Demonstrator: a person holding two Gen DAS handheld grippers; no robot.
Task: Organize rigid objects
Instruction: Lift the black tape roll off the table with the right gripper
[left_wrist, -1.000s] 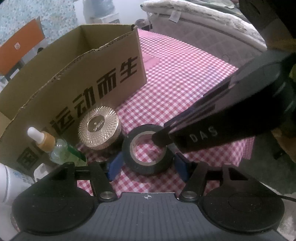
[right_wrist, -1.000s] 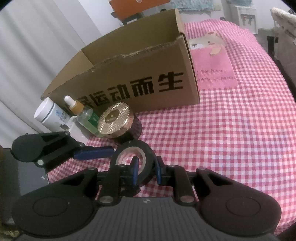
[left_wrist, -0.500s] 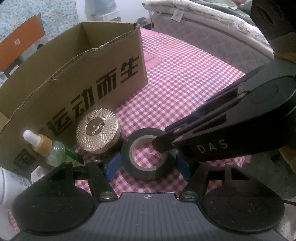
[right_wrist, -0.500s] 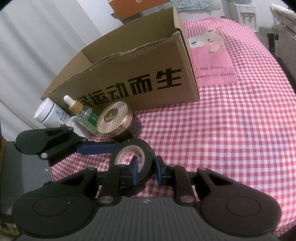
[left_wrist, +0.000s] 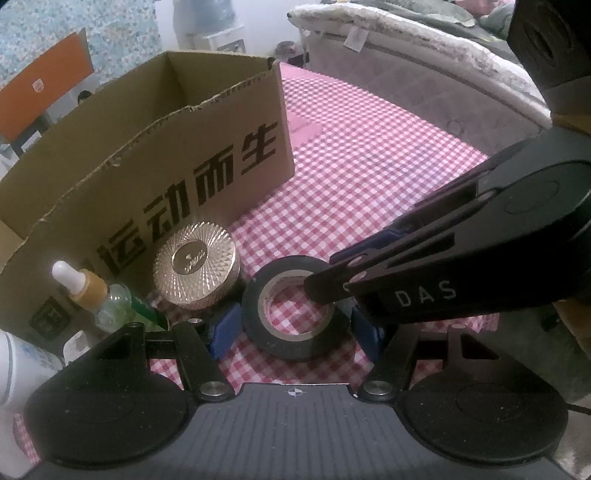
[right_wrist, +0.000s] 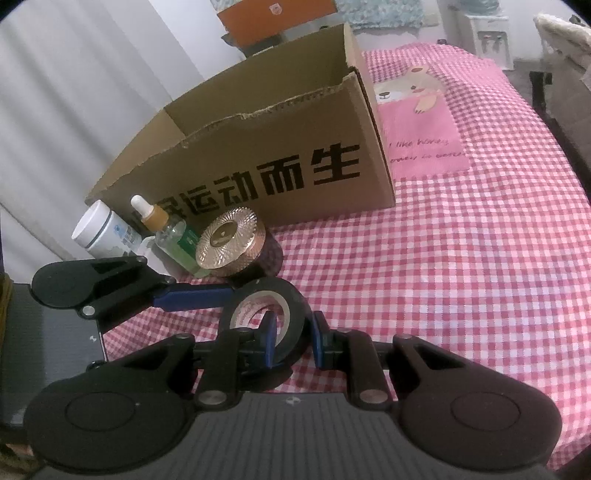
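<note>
A black tape roll (left_wrist: 291, 349) lies on the red checked cloth (left_wrist: 369, 166) in front of the cardboard box (left_wrist: 184, 177). My left gripper (left_wrist: 295, 328) spans it, with a blue pad (left_wrist: 221, 332) pressed against each side of the roll. My right gripper (right_wrist: 293, 338) is shut on the wall of the tape roll (right_wrist: 291, 295), one finger inside the hole and the other outside. In the left wrist view its fingers (left_wrist: 332, 280) reach in from the right. In the right wrist view the left gripper's blue finger (right_wrist: 192, 299) touches the roll from the left.
A gold-lidded jar (left_wrist: 194, 264), a dropper bottle (left_wrist: 96, 291) and a white bottle (left_wrist: 18, 369) stand just left of the roll, against the box (right_wrist: 295, 147). The open-topped box has black characters printed on it. Checked cloth (right_wrist: 461, 258) stretches to the right; a mattress (left_wrist: 406, 74) lies beyond.
Almost nothing has changed. Both grippers stay on the tape roll in the same spot. In the left wrist view the right gripper's body sits slightly further back than before.
</note>
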